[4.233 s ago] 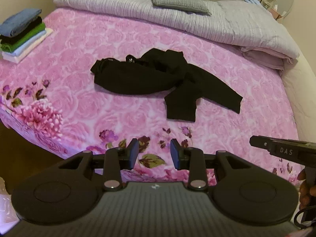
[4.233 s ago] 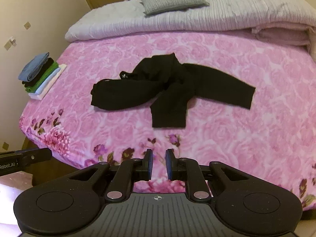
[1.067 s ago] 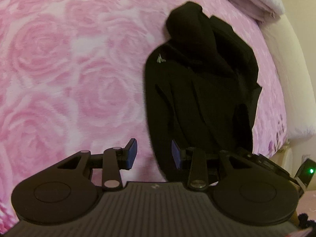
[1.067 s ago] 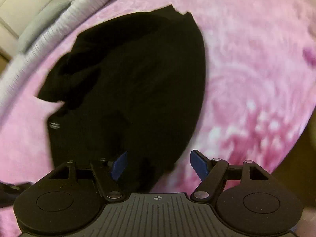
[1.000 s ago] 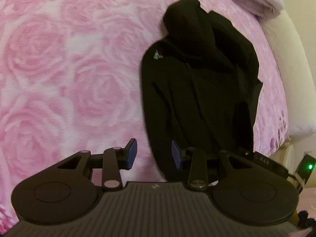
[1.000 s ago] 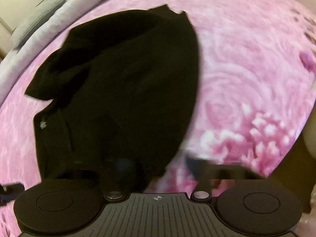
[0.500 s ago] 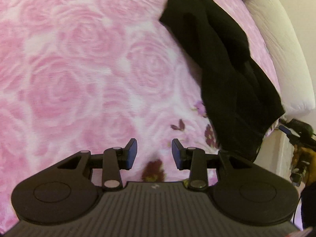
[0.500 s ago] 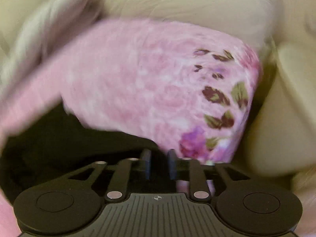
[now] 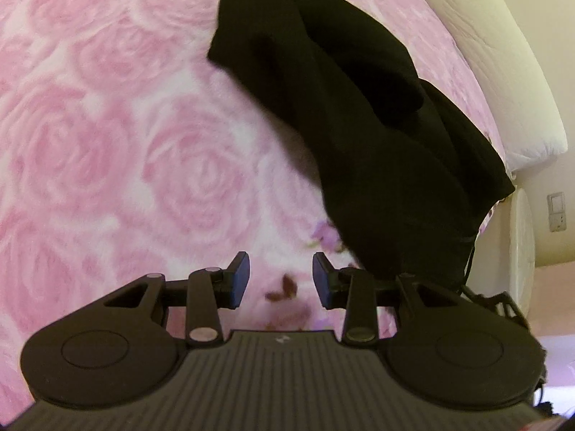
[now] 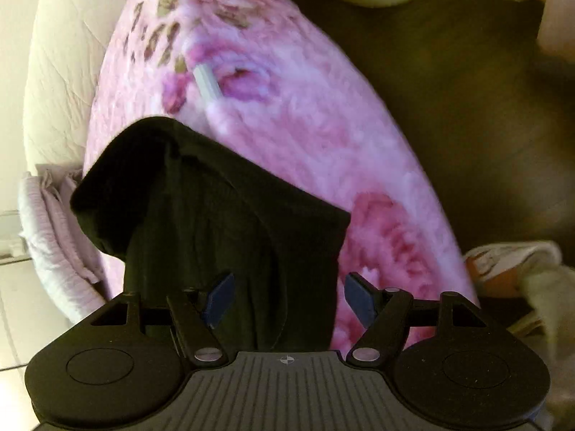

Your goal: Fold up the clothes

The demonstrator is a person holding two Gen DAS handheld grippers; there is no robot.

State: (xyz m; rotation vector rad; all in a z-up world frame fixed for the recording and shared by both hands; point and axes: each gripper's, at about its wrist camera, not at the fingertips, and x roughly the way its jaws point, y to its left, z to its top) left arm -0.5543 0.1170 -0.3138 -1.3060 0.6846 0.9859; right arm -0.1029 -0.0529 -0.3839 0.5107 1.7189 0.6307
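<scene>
Right wrist view first: the right gripper (image 10: 287,296) has its jaws opening, and the black garment (image 10: 230,237) lies in the gap under them, but the pads aren't pressing on it, so it's a release and not a grip. That end of the cloth sits right at the corner of the pink rose blanket (image 10: 294,133), with dark floor beyond.

Left wrist view: the left gripper (image 9: 281,280) has its fingers apart with nothing between them, hovering over bare blanket (image 9: 107,143), and the garment (image 9: 359,125) stretches away up and to the right as a long bunched strip toward the bed edge.

My take on doing this bit well: get the strip flat and straight before folding. Grab the near hem corners low, one per claw, and pull gently so the fleece doesn't drag along.

Brands or writing: nothing readable anywhere, too dark and blurry.
</scene>
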